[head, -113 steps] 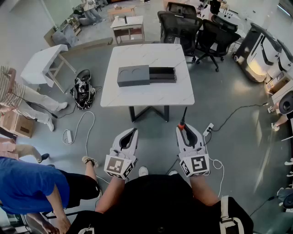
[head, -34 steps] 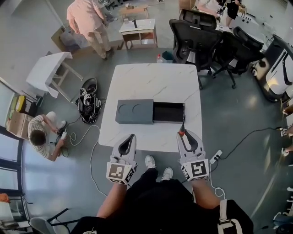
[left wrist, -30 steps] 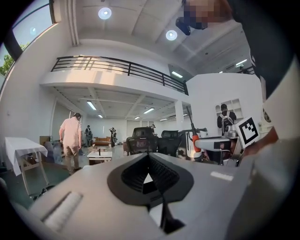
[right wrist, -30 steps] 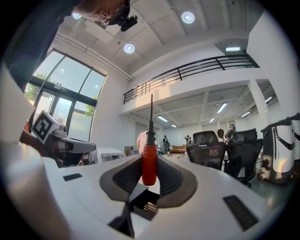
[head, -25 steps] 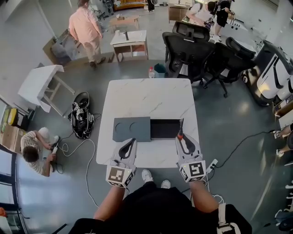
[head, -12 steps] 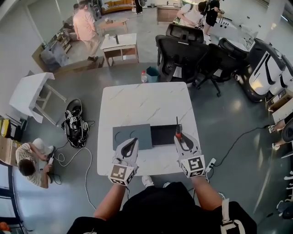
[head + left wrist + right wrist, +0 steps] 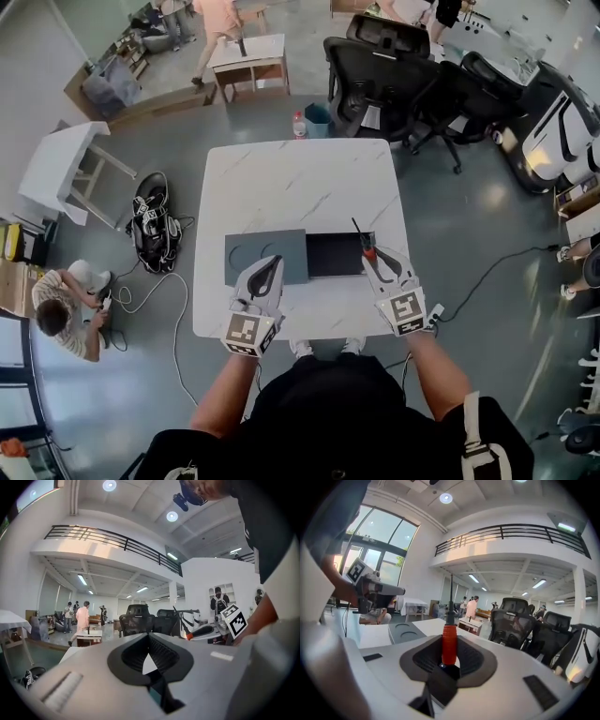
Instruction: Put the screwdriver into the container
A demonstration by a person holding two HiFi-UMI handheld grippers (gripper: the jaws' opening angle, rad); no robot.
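Note:
A dark grey container (image 7: 265, 251) lies on the white marble table (image 7: 291, 183), its lid with two round recesses slid left and a black open compartment (image 7: 333, 255) at its right. My right gripper (image 7: 368, 251) is shut on the screwdriver (image 7: 367, 247) by its red handle (image 7: 449, 644). The thin shaft (image 7: 451, 595) points forward over the compartment's right end, tilted left. My left gripper (image 7: 271, 264) hangs over the table's front part, just in front of the lid, jaws together and empty (image 7: 149, 637). The lid (image 7: 405, 631) shows left of the screwdriver in the right gripper view.
Black office chairs (image 7: 394, 75) stand behind the table, with a bottle (image 7: 300, 127) on the floor beside them. A bag (image 7: 150, 225), a small white table (image 7: 61, 159) and a crouching person (image 7: 66, 300) are at left. A power strip (image 7: 436, 314) and cable lie at right.
The table has come closer under me. Both grippers have moved forward over it, and the right one now holds the screwdriver at the open compartment, its shaft tilted more to the left.

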